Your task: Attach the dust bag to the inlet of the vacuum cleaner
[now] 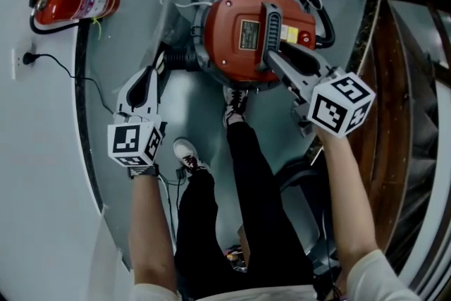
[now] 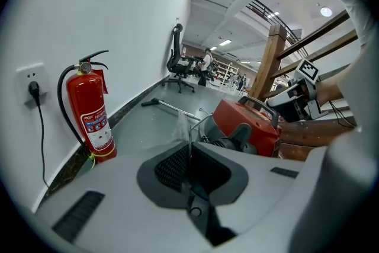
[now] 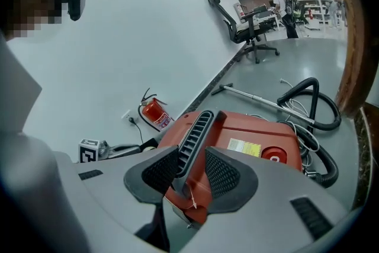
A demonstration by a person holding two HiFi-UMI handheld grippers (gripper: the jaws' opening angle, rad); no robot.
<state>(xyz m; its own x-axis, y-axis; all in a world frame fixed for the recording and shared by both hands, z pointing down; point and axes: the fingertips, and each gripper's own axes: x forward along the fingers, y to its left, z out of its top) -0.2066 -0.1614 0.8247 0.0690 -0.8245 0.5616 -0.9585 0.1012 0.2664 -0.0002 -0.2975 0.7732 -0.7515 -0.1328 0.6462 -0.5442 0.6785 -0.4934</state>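
Right tongs [image 3: 190,167] tight on vacuum cleaner [image 3: 260,127] handle [image 3: 198,130]; left tongs [image 2: 189,158] together beside it, perhaps on something thin.

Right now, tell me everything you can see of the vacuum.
The vacuum is a round canister with a glossy red plastic top over a grey body, upright on the floor. A dark ribbed handle spans the top, beside a metal-looking plate and a yellow label. The right tool is shut on that handle. A black hose lies coiled alongside.
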